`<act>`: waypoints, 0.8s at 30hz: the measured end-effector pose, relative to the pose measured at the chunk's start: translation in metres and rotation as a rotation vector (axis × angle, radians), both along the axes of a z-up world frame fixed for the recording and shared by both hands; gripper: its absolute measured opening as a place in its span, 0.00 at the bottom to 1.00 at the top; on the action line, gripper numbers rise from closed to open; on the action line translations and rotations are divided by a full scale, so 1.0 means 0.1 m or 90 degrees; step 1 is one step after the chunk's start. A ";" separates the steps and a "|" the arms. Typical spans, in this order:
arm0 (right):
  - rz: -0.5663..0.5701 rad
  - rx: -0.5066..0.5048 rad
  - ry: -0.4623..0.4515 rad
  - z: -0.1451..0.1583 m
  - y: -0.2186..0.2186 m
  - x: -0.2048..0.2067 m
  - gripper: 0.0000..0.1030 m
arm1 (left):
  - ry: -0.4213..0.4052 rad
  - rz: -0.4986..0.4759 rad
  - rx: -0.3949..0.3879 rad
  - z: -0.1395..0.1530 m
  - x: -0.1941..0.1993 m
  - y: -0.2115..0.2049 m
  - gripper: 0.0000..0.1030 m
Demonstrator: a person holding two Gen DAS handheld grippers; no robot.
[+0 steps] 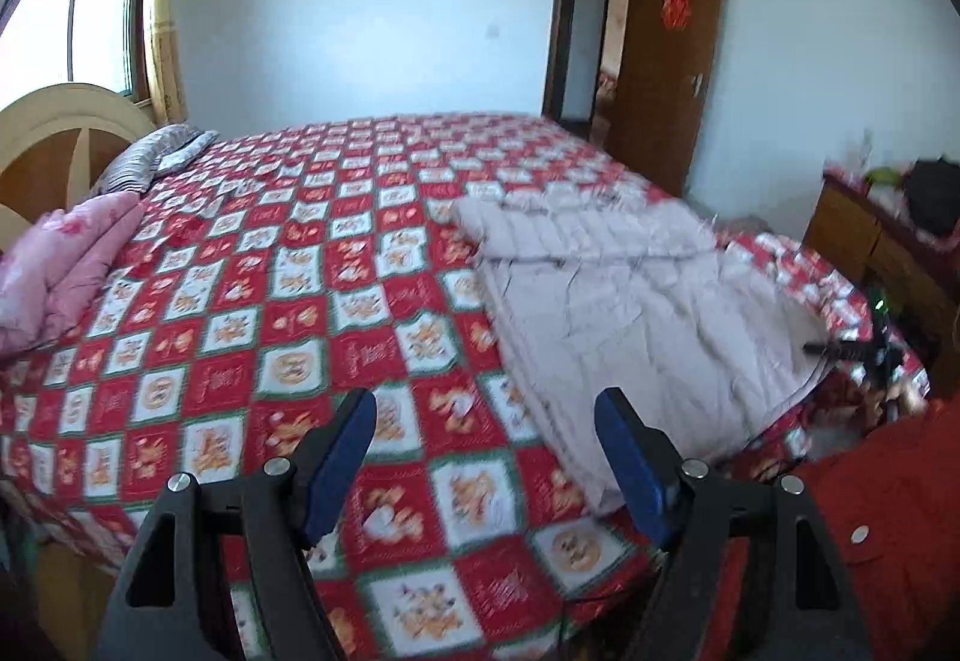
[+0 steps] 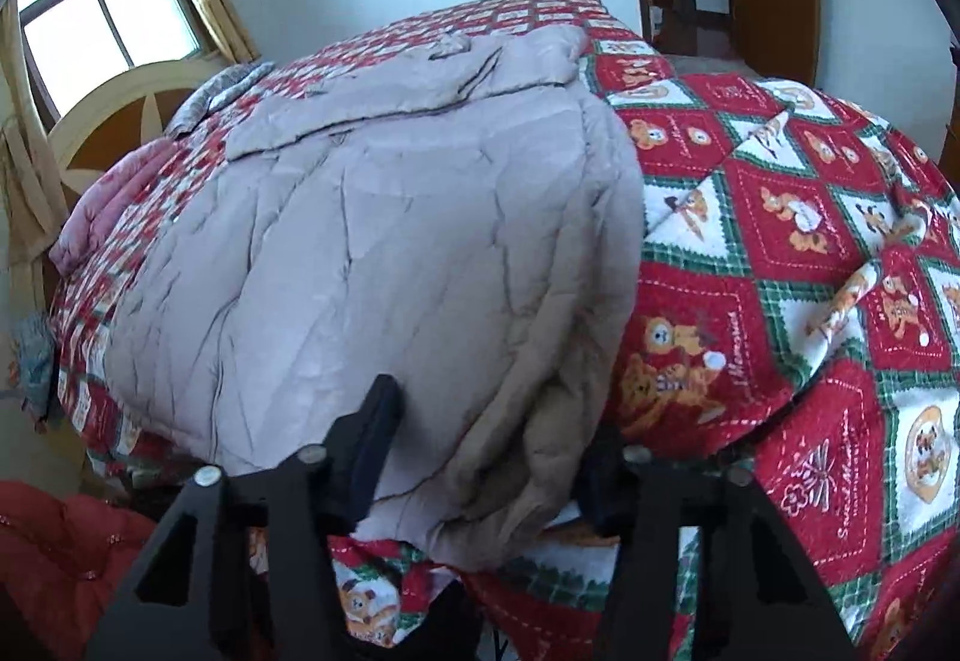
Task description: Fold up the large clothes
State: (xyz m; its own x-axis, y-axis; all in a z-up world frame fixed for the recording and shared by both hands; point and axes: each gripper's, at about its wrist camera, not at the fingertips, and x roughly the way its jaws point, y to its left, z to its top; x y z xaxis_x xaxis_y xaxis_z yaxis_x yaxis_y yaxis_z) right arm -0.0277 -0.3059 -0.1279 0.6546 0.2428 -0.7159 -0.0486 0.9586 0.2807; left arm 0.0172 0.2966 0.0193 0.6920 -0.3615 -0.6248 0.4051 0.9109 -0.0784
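A large pale beige padded coat [image 1: 630,301] lies flat on the red patterned bed cover [image 1: 288,301], near the bed's right corner, with its far end folded over. My left gripper [image 1: 486,457] is open and empty, above the bed's near edge, left of the coat. In the right wrist view the coat [image 2: 372,253] fills the middle. My right gripper [image 2: 492,457] is open, with its jaws on either side of the coat's near hem, which hangs over the bed edge. The right finger is partly hidden behind the cloth.
A pink quilt [image 1: 54,277] and a striped pillow [image 1: 150,157] lie by the headboard at the left. A wooden dresser [image 1: 888,247] stands to the right of the bed. An open brown door [image 1: 666,61] is at the back. Red padded cloth [image 2: 54,553] is at the lower left.
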 end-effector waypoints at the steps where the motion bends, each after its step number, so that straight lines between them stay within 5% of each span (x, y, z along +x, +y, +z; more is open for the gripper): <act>1: -0.001 -0.005 -0.002 0.00 0.01 -0.01 0.51 | 0.019 -0.009 -0.012 -0.09 0.03 -0.05 0.74; 7: -0.017 0.031 0.003 0.02 -0.08 0.02 0.31 | 0.102 -0.051 -0.095 -1.03 0.49 -0.69 0.74; 10: -0.027 0.045 0.002 0.01 -0.11 0.00 0.30 | 0.197 -0.021 -0.076 -1.51 0.80 -0.95 0.74; 13: -0.025 0.037 0.006 0.02 -0.08 -0.02 0.30 | 0.260 -0.003 -0.151 -1.85 0.95 -0.98 0.74; 18: -0.027 0.060 -0.002 0.00 -0.12 -0.02 0.30 | 0.256 -0.045 -0.181 -1.85 0.84 -1.10 0.74; 21: -0.036 0.091 -0.015 -0.04 -0.16 -0.02 0.31 | 0.220 -0.072 -0.130 -1.80 0.74 -1.31 0.74; 24: -0.036 0.134 -0.022 -0.05 -0.20 0.00 0.38 | 0.225 -0.051 -0.148 -1.90 0.74 -1.34 0.59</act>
